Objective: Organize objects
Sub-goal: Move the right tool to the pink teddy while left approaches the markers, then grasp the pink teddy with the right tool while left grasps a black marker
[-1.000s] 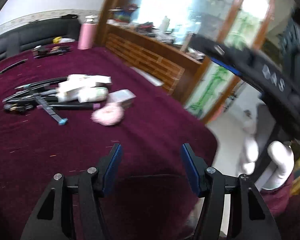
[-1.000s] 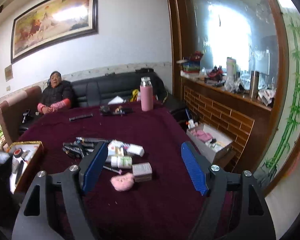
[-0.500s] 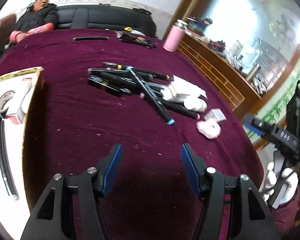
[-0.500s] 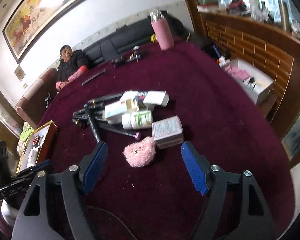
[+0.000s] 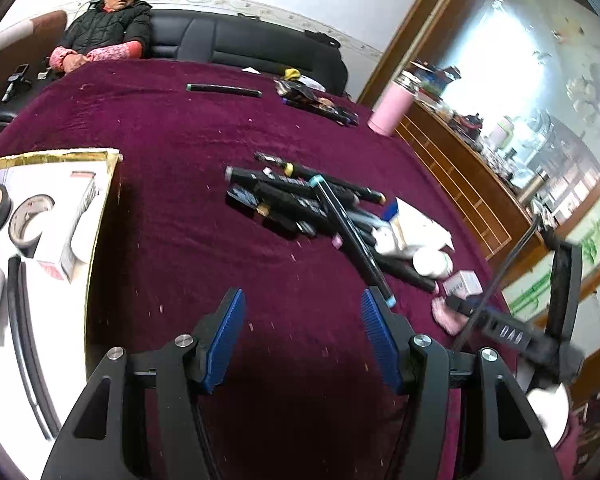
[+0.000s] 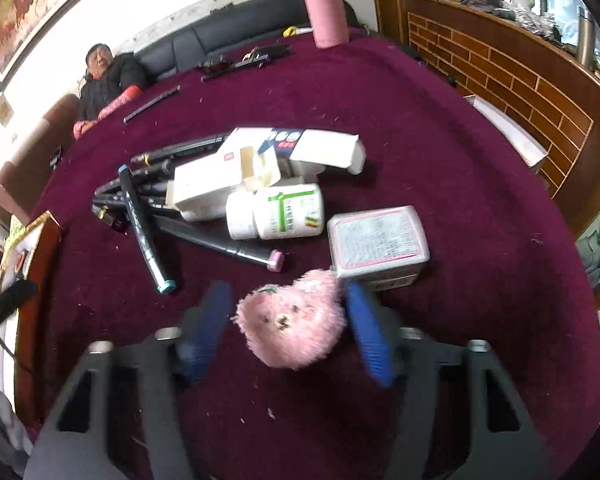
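My right gripper (image 6: pixel 286 328): blurred, jaws just closing around pink plush toy (image 6: pixel 294 320); pad contact unclear. My left gripper (image 5: pixel 302 338): half-open, empty.

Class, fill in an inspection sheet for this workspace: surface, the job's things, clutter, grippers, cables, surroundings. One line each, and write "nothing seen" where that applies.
Surface: table under a maroon cloth, flecked with small crumbs.
Job's things: pink plush toy; white pill bottle on its side; pink-edged packet; open white cartons; pile of dark marker pens; gold-edged box holding tape rolls.
Clutter: pink flask; more pens at the far edge.
Grippers: left gripper open over bare cloth; right gripper has just been closing, the toy between its fingers, contact blurred.
Cables: a black lead on the right gripper.
Surroundings: seated person on a black sofa; wooden counter; framed painting.
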`<state>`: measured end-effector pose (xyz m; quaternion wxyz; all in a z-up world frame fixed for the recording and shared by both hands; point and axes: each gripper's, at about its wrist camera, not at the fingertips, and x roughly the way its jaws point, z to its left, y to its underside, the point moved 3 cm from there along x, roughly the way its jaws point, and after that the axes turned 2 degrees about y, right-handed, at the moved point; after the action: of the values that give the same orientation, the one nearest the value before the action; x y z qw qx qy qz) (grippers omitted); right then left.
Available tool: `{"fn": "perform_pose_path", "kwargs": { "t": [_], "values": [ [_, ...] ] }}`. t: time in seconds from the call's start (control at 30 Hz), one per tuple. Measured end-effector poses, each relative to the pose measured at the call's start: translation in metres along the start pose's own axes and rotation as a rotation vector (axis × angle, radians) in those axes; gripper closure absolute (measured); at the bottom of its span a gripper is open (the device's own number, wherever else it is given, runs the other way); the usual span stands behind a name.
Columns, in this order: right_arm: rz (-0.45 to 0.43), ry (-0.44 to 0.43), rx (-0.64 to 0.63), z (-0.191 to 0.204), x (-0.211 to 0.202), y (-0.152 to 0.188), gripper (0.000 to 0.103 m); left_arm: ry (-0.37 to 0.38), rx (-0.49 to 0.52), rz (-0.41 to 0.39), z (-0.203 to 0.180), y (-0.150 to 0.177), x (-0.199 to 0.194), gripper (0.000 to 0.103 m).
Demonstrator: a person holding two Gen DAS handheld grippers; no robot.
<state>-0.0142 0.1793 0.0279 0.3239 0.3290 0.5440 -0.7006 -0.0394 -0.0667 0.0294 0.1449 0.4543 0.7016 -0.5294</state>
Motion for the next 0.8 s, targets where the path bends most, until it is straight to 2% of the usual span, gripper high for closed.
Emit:
{"fn": "perform_pose_path", "kwargs": {
  "t": [0.07, 0.17, 0.27, 0.47, 0.6, 0.77, 0.8],
  "values": [
    [-0.001, 0.001, 0.003, -0.001, 0.004, 0.0, 0.073, -0.021, 0.008, 0.0, 0.001, -0.007, 0.006, 0.049],
    [-0.018, -0.028, 0.007, -0.007, -0.004, 0.0, 0.083, -0.021, 0.018, 0.012, -0.002, -0.015, 0.019, 0.049],
    [-0.025, -0.059, 0.01, -0.016, -0.017, 0.006, 0.086, -0.018, 0.02, 0.038, -0.008, -0.023, 0.038, 0.049],
    [-0.025, -0.127, 0.02, -0.035, -0.038, 0.024, 0.086, -0.067, 0.024, 0.107, -0.026, -0.032, 0.086, 0.049],
    [-0.024, -0.176, 0.041, -0.041, -0.041, 0.025, 0.086, -0.112, 0.019, 0.121, -0.038, -0.036, 0.11, 0.049],
    [-0.014, -0.195, 0.022, -0.036, -0.035, 0.026, 0.086, -0.169, 0.099, 0.149, -0.055, -0.037, 0.135, 0.05],
    [-0.01, -0.199, 0.017, -0.035, -0.034, 0.026, 0.086, -0.185, 0.119, 0.153, -0.058, -0.036, 0.138, 0.053]
  ]
}}
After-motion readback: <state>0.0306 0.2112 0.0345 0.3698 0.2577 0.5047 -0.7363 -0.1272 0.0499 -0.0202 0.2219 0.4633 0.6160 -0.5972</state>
